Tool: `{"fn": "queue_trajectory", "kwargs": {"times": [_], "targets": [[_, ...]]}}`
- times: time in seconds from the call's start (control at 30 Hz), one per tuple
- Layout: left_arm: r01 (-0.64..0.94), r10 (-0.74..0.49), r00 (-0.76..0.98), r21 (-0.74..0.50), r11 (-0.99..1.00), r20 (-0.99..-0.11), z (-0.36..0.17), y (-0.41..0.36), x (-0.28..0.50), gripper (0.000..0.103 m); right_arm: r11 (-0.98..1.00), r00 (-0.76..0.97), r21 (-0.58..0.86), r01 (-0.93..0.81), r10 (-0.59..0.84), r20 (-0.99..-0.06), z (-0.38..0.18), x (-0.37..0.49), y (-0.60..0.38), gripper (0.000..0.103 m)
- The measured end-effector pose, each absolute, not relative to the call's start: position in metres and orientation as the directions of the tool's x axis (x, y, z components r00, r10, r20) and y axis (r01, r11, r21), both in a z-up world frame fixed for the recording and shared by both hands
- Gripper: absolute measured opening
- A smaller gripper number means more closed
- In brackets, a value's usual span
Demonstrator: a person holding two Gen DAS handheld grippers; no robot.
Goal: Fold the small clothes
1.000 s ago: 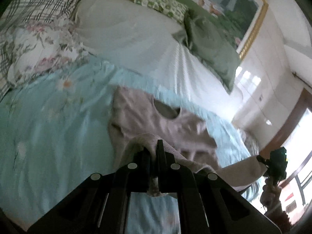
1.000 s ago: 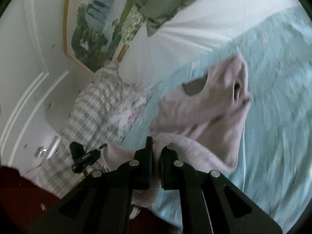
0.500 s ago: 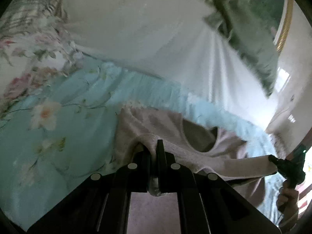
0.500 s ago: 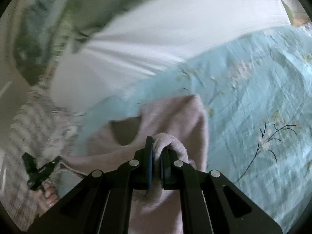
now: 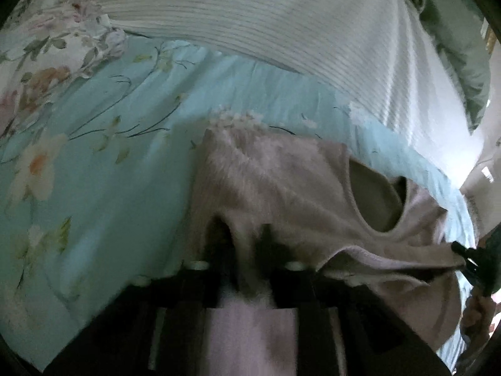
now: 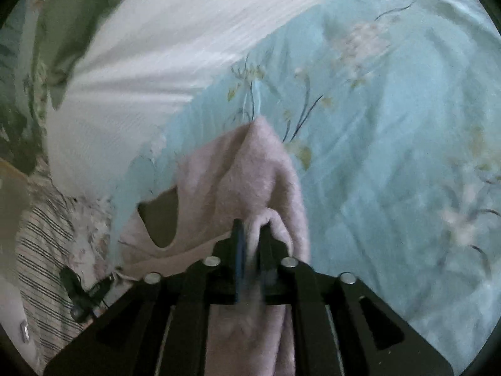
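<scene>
A small pale pink fuzzy top lies on the light blue floral bedspread, its neck opening facing right. My left gripper stands slightly parted with a fold of the top's hem still between its fingers, low over the garment. In the right wrist view the same top lies folded over itself. My right gripper stands slightly parted too, with the other hem corner between its fingers. Each gripper shows at the edge of the other's view, the right one and the left one.
A white ribbed pillow or blanket lies beyond the top. A green pillow is at the far right. A floral pillow is at the left. A striped cloth lies beside the bedspread.
Both grippers carried the hem forward and down over the top toward the neckline, folding it. Their fingers, tightly shut before, now stand slightly apart around the cloth.
</scene>
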State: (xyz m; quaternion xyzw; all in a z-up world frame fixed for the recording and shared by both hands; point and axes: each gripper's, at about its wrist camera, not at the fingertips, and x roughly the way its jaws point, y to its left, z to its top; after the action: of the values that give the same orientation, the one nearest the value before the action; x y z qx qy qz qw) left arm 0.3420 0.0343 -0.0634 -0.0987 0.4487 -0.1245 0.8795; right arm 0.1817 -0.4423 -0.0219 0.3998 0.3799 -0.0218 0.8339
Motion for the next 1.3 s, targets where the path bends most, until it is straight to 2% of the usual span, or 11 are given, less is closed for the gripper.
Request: {"fn": "queue_trajectory", "kwargs": {"times": [0.03,0.07,0.13,0.23,0.37,0.47,0.57,0.7,0.83,0.9,1.3], "targets": [[0.136,-0.315,0.578,-0.291,0.947,-0.753,-0.059,0.037,0.331,0.056,0.681,0.727,0.644,0.349,0.237,-0.644,-0.015,0.171,-0.444,0.049],[0.153,-0.33,0.589,-0.3,0.942,-0.737,-0.054,0.039,0.317,0.057,0.685,0.744,0.633,0.361,0.198,-0.638,-0.009,0.161,-0.446,0.053],[0.203,-0.372,0.576,-0.313,0.928,-0.728,-0.049,0.034,0.294,0.057,0.712,0.773,0.605,0.356,0.139,-0.619,0.008,0.14,-0.439,0.053],[0.302,-0.445,0.519,-0.331,0.894,-0.729,-0.051,0.011,0.268,0.057,0.805,0.756,0.545,0.232,0.203,-0.622,0.023,0.137,-0.396,0.053],[0.362,-0.433,0.417,-0.291,0.886,-0.799,-0.075,-0.026,0.271,0.055,0.918,0.541,0.392,-0.066,0.363,-0.759,0.006,0.167,-0.296,0.053],[0.356,-0.394,0.386,-0.259,0.898,-0.834,-0.09,-0.036,0.292,0.053,0.918,0.427,0.364,-0.157,0.395,-0.814,-0.018,0.19,-0.263,0.051],[0.353,-0.381,0.398,-0.244,0.903,-0.834,-0.089,-0.038,0.322,0.052,0.947,0.407,0.307,-0.095,0.319,-0.856,-0.035,0.222,-0.272,0.039],[0.303,-0.277,0.461,-0.144,0.942,-0.843,-0.089,-0.04,0.377,0.052,0.96,0.486,0.244,0.139,0.149,-0.861,-0.035,0.266,-0.325,0.018],[0.192,-0.205,0.556,-0.115,0.975,-0.806,-0.073,-0.019,0.416,0.049,0.888,0.606,0.294,0.354,0.021,-0.795,-0.019,0.264,-0.377,0.019],[0.153,-0.227,0.565,-0.17,0.974,-0.794,-0.069,-0.003,0.421,0.049,0.865,0.629,0.308,0.395,-0.01,-0.777,-0.012,0.251,-0.385,0.021],[0.214,-0.403,0.566,-0.344,0.914,-0.72,-0.054,0.027,0.253,0.051,0.862,0.685,0.414,0.294,0.113,-0.72,0.0,0.111,-0.353,0.022]]}}
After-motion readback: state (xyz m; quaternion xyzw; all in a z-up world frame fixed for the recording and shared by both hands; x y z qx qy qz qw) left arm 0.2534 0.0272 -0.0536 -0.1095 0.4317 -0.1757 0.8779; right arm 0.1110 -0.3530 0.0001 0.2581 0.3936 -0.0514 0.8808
